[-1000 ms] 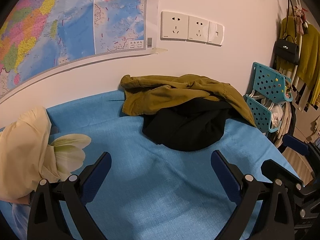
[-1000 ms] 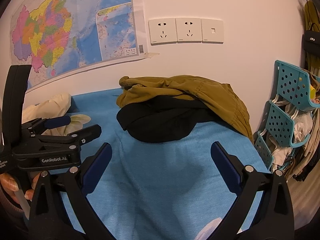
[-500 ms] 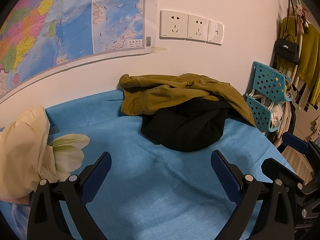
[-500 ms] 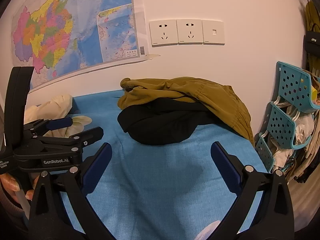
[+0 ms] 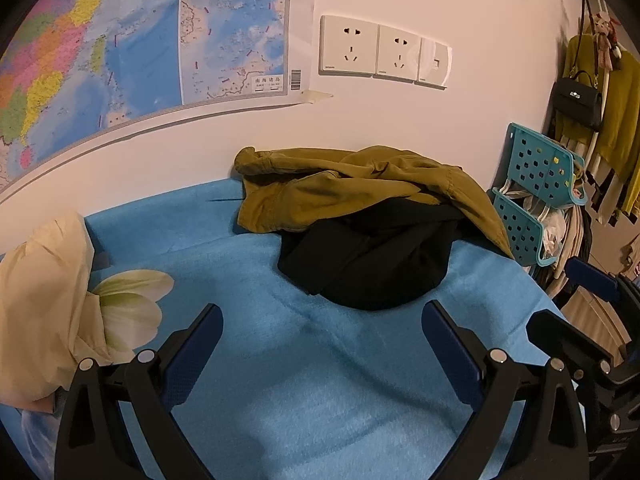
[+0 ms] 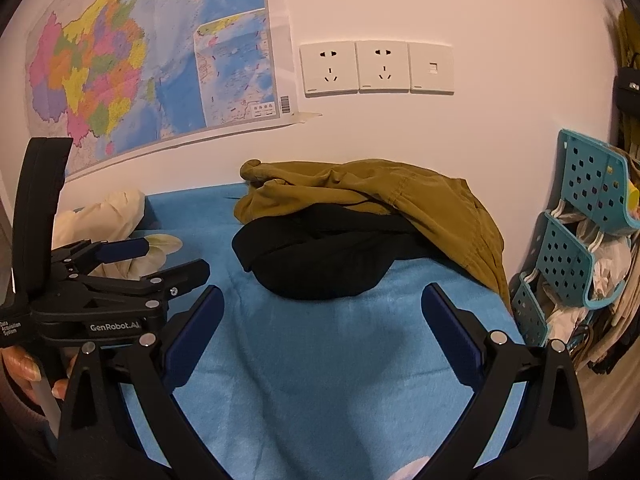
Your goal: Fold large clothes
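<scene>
Both tools, left tool [image 5: 320, 330] and right tool [image 6: 322, 312], were spread wide and empty; we judged pinching the black garment [image 5: 368, 256] at separate edges best, leaving the olive garment [image 5: 352, 184] behind.

Olive-brown garment [image 5: 360, 184] over a black garment [image 5: 368, 264], both on a plain sky-blue bed cover [image 5: 304, 380]. Cream cloth [image 5: 40, 304] at the left, a white-petalled flower print [image 5: 128, 300] beside it. Multicoloured map [image 6: 120, 64] on the wall; teal perforated rack [image 6: 576, 232].

Jacket [image 5: 352, 184] lies over trousers [image 5: 368, 264] at bed [image 5: 320, 380] back by wall [image 5: 480, 128], pillow [image 5: 44, 304] left, rack [image 5: 536, 200] right.
</scene>
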